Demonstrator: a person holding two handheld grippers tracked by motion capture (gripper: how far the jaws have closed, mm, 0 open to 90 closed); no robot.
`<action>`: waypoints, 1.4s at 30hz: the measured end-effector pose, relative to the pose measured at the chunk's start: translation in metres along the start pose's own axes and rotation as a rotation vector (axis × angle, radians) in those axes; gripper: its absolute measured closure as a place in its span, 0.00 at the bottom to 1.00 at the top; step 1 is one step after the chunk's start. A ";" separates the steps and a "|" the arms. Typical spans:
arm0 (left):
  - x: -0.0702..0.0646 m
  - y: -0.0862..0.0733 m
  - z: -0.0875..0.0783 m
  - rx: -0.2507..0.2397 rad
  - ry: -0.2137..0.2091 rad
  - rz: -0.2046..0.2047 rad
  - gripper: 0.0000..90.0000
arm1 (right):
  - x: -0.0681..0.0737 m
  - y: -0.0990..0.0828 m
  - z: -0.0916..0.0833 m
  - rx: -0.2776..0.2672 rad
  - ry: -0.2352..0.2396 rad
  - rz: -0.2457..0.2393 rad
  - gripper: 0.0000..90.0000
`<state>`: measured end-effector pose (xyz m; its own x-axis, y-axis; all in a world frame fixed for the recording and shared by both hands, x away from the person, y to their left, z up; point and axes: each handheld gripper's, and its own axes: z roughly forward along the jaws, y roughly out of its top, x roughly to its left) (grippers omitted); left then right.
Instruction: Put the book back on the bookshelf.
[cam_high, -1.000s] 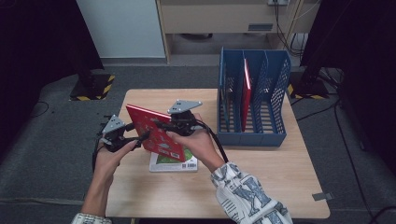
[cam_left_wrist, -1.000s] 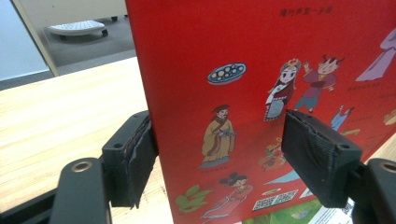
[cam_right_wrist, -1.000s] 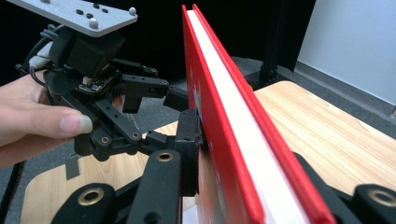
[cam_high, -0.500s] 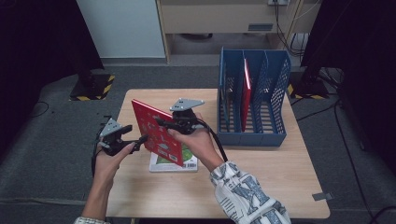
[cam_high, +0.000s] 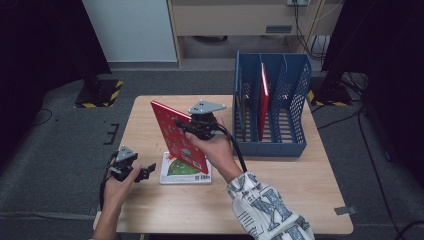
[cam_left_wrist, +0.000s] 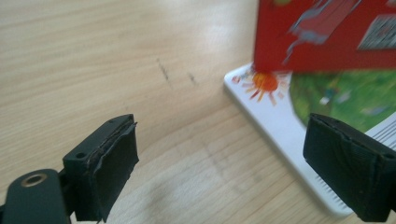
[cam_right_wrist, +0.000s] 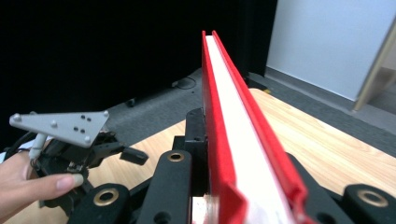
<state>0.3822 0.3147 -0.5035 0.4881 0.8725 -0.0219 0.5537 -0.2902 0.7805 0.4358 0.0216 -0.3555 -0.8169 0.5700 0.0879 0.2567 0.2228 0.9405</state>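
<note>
The right tongs (cam_high: 186, 126) are clenched on a thin red hardback book (cam_high: 176, 134), lifted off the pale wood-grain tabletop (cam_high: 280, 185) and tilted nearly on edge near its middle. In the right gripper view the black jaws squeeze both stiff red covers (cam_right_wrist: 217, 130), with the cream page block showing between them.

Flat below it lies a second book (cam_high: 176, 173) — glossy white cover with a green picture and an orange sun (cam_left_wrist: 264, 82) at one corner.

The left tongs (cam_high: 148, 171) sit at about 8 o'clock on the tabletop, near its edge, released; their matte, padded black jaws stand wide apart and empty, aimed at the flat book's corner.

At about 2 o'clock stands a blue plastic file rack (cam_high: 272, 102) with mesh-patterned dividers — a slim red book (cam_high: 263, 100) upright in one slot.
</note>
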 end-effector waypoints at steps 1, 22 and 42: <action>0.001 -0.001 0.001 0.009 0.009 0.002 0.10 | -0.001 0.001 -0.001 0.005 -0.009 0.004 0.88; 0.014 -0.014 0.006 0.089 0.039 -0.036 0.06 | -0.018 0.010 -0.031 0.013 -0.061 0.012 0.88; 0.012 -0.016 0.012 0.119 0.027 -0.025 0.05 | -0.023 -0.002 -0.069 0.010 -0.062 0.029 0.88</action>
<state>0.3874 0.3246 -0.5240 0.4557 0.8899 -0.0226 0.6426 -0.3113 0.7001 0.4187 -0.0462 -0.3365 -0.7755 0.6242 0.0943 0.2855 0.2134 0.9343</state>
